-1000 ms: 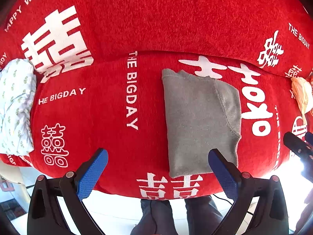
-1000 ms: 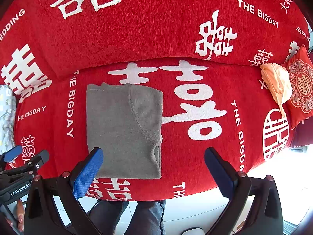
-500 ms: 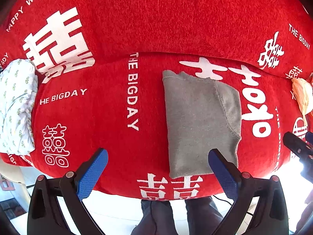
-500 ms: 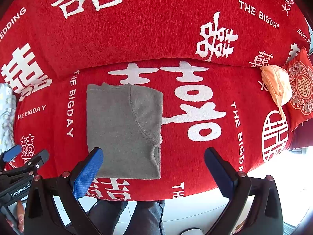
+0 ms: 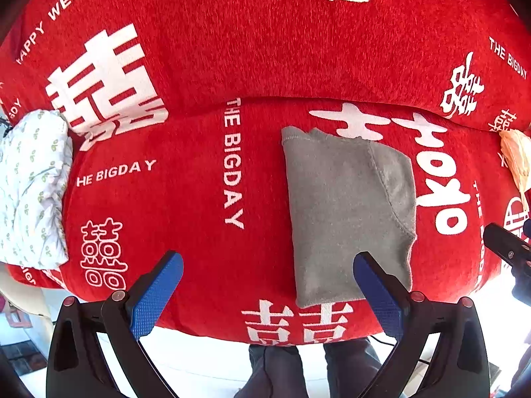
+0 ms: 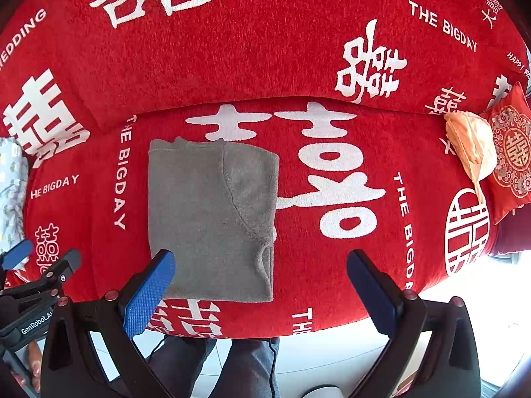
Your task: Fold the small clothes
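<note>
In the left wrist view, the left tongs (image 5: 267,265) fill the bottom of the frame, their two blue-padded fingers (image 5: 156,293) spread wide apart and holding nothing. The right-hand finger overlaps the lower right part of a grey garment (image 5: 345,212) in the picture; whether it touches the cloth cannot be told. The garment is folded into a neat upright rectangle, right of centre, with a curved seam running down its right side. It lies flat on the seat of a sofa under a red cover (image 5: 186,219) printed with white Chinese characters and the words "THE BIGDAY". At the left edge sits a white cloth with small green marks (image 5: 31,185), well apart from the garment. At the right edge is a pale orange cloth (image 5: 516,159), and below it the tip of the other tool shows.

In the right wrist view, the right tongs (image 6: 260,265) also stand wide open and empty at the bottom of the frame. The left blue finger (image 6: 149,293) overlaps the garment's (image 6: 205,219) lower left corner. The garment sits left of centre on the red cover (image 6: 332,265). At the right edge the orange cloth (image 6: 471,149) rests against a red patterned cushion (image 6: 511,156). The left tongs (image 6: 38,258) show at the lower left. Below the sofa edge, a person's legs in dark trousers (image 6: 242,368) stand on a pale floor.
</note>
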### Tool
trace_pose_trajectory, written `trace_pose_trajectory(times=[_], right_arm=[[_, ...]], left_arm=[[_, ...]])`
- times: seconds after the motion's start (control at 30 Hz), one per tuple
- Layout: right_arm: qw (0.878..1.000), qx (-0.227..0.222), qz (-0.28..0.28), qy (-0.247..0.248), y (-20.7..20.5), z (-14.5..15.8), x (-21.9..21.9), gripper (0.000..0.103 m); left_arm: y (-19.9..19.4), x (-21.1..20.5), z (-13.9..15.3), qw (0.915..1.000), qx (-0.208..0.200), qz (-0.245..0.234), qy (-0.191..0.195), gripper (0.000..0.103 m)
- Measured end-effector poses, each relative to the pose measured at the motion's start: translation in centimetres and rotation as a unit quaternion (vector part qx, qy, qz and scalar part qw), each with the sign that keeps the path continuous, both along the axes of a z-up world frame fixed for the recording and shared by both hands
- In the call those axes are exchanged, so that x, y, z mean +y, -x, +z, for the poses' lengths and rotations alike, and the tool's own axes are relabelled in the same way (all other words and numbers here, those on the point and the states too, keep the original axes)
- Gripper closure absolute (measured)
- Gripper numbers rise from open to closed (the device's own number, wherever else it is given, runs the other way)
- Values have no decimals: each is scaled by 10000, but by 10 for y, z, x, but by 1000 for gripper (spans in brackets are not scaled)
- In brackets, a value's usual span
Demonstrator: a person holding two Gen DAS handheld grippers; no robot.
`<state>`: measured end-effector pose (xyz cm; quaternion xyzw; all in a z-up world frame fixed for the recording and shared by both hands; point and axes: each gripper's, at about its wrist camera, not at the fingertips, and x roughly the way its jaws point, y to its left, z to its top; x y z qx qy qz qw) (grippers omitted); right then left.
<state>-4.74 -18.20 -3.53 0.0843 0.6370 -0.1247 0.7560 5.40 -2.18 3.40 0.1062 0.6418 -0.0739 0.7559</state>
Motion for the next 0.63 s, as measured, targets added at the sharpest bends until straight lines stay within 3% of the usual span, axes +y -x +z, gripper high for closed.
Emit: trace_pose_trajectory(times=[0.63], right_arm=[[10000,35,87,16,-2,-2,-1,0]], left_arm=[[1,-2,2,10000,-13,-26,77,0]])
